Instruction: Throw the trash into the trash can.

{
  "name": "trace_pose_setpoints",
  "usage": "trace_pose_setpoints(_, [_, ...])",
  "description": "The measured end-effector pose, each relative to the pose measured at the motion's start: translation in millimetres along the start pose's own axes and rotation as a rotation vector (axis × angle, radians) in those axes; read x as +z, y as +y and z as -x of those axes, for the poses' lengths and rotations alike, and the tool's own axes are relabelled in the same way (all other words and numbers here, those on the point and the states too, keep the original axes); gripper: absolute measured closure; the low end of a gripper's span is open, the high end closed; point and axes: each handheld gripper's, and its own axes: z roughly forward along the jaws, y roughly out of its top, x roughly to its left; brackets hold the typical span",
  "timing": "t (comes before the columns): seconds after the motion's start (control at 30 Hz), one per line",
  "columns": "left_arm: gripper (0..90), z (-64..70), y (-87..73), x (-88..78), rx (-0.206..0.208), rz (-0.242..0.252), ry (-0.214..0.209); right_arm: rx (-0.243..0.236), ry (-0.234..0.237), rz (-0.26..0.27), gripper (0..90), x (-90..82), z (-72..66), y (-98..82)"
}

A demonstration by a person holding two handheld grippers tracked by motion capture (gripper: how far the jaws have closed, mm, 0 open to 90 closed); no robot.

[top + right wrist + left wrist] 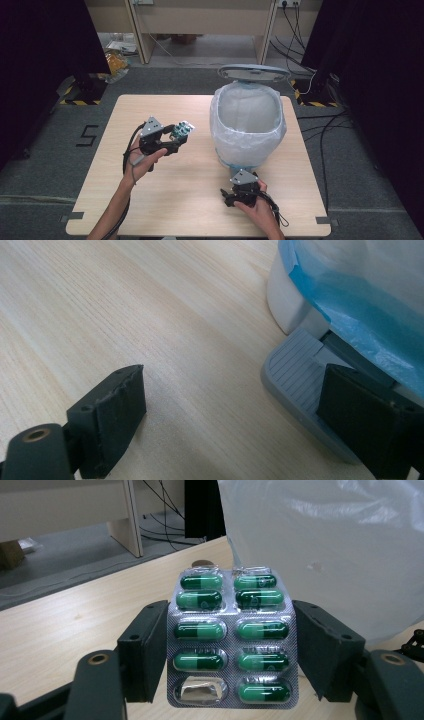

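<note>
Above a wooden desk [165,200], the left gripper [231,650] pinches a blister pack of green capsules [231,637] between its jaws, beside a lined pedal bin [248,125]. The right gripper [230,420], jaws spread, rests at the bin's grey pedal [295,385].

The left black two-jaw gripper [174,141] carries a grey three-cornered plate [151,126] on top, and a black cable [128,155] loops beneath it. Its matte black block jaws each show a small screw hole, with brass-ringed holes on the arms behind. The right black gripper [228,192] bears a matching grey plate [243,177] and trailing black cable [276,210]; one jaw pad's edge looks worn. Both forearms are bare, no sleeves visible.
</note>
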Motion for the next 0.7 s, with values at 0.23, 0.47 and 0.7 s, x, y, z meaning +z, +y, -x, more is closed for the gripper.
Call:
trace_pose_setpoints(0.23, [33.9, 3.1, 18.2, -11.9, 0.023, 0.035, -0.006, 0.002, 0.001, -0.004, 12.1, 0.1, -0.2, 0.8])
trace_pose_setpoints(0.47, [33.8, 9.6, 37.3, -21.8, 0.059, 0.062, -0.009, 0.002, -0.003, -0.009, 12.1, 0.2, -0.4, 1.3])
trace_pose_setpoints(0.7, [33.9, 13.6, 55.9, -23.9, 0.071, 0.079, -0.019, -0.003, -0.001, -0.011, 12.0, 0.2, 0.2, 1.5])
